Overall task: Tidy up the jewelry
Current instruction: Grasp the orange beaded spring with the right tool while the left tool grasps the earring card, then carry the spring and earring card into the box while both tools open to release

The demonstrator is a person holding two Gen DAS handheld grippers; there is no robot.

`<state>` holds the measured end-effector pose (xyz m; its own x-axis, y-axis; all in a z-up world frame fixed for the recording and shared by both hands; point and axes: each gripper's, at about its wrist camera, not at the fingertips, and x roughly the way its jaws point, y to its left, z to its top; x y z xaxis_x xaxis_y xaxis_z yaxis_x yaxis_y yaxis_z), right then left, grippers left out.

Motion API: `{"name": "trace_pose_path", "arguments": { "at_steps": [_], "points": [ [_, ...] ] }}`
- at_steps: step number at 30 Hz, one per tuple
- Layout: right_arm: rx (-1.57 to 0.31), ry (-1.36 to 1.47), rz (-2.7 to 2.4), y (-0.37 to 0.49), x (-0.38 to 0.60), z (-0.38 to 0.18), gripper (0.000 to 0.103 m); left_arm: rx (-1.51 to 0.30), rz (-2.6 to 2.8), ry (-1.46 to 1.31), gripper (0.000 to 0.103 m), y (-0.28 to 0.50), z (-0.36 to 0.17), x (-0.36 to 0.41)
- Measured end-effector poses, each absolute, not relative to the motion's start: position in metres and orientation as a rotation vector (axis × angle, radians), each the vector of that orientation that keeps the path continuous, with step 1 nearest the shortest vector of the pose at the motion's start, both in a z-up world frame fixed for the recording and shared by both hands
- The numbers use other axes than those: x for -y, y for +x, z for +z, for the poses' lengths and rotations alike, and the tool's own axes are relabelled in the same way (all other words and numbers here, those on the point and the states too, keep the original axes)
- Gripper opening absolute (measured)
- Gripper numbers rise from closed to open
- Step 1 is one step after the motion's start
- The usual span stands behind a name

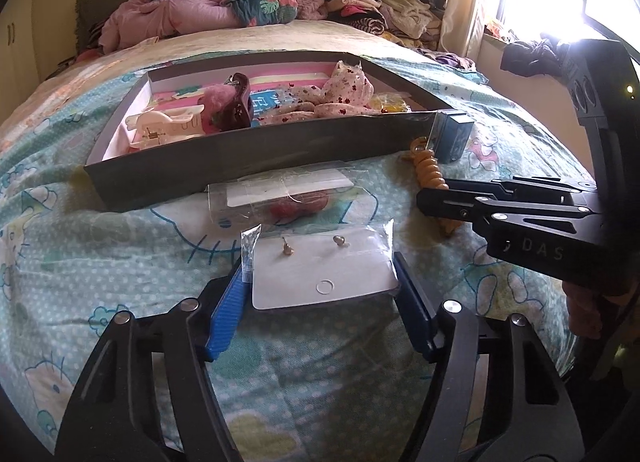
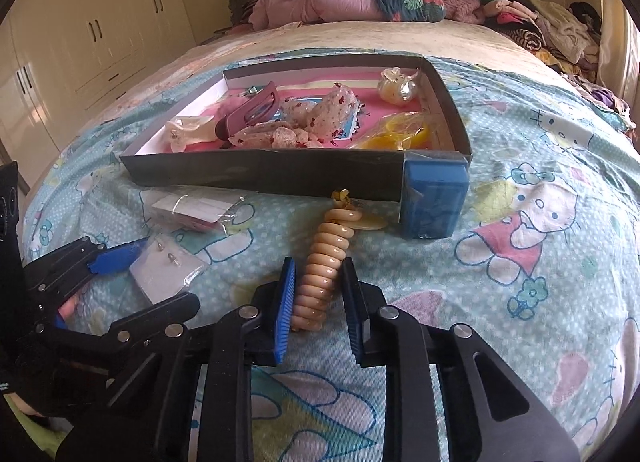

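Both hands work low over the bed (image 2: 520, 166), each tool tipped down toward the cartoon-print bedspread.

In the left wrist view, the left tool (image 1: 322, 282) sits at the bottom centre of the frame, its two blue-padded fingers (image 1: 224, 318) bracketing a small clear packet holding an earring card (image 1: 320, 282). Two little stud earrings sit near the top of the white card. The left pad lies against the packet's crinkled edge and the right pad sits at its other edge; I cannot tell whether they truly press it. The packet lies flat on the bedspread.

In the right wrist view, the right tool (image 2: 318, 302) fills the lower centre of the frame, its pads clenched on the lower coils of a tan spiral hair tie (image 2: 324, 262). The coil runs up the frame from between the fingers toward the near wall of a dark shallow box (image 2: 280, 174), ending just short of it.

A second clear packet with a white card and something red (image 1: 288, 198) lies between the earring card and the box. A blue case (image 2: 434, 198) stands against the box's right front corner. Inside the box lie hair clips, a floral scrunchie and a yellow item in plastic.

At the left edge of the right wrist view, a bit of the person's hand (image 2: 68, 308) shows behind the left tool's frame.
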<state>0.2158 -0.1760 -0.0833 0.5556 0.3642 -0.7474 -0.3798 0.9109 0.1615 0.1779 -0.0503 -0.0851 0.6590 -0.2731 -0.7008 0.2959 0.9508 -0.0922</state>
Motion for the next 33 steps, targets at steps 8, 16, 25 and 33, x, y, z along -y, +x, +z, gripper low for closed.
{"name": "trace_pose_path", "arguments": {
  "at_steps": [8,16,25,33],
  "points": [
    [-0.847,-0.029,0.427,0.203,0.182,-0.078,0.017,-0.782,-0.335,0.019,0.058,0.173,-0.081,0.049],
    [-0.826,-0.030,0.444,0.189,0.186,-0.071,0.017,-0.755,-0.328,-0.003,0.058,0.167,-0.066,0.043],
    [-0.784,-0.025,0.495,0.178,0.179,-0.051,0.017,-0.718,-0.280,-0.044,0.058,0.164,-0.053,0.021],
    [-0.771,-0.044,0.530,0.179,0.158,-0.041,0.017,-0.684,-0.239,-0.073,0.058,0.165,-0.043,0.003]
  ]
}}
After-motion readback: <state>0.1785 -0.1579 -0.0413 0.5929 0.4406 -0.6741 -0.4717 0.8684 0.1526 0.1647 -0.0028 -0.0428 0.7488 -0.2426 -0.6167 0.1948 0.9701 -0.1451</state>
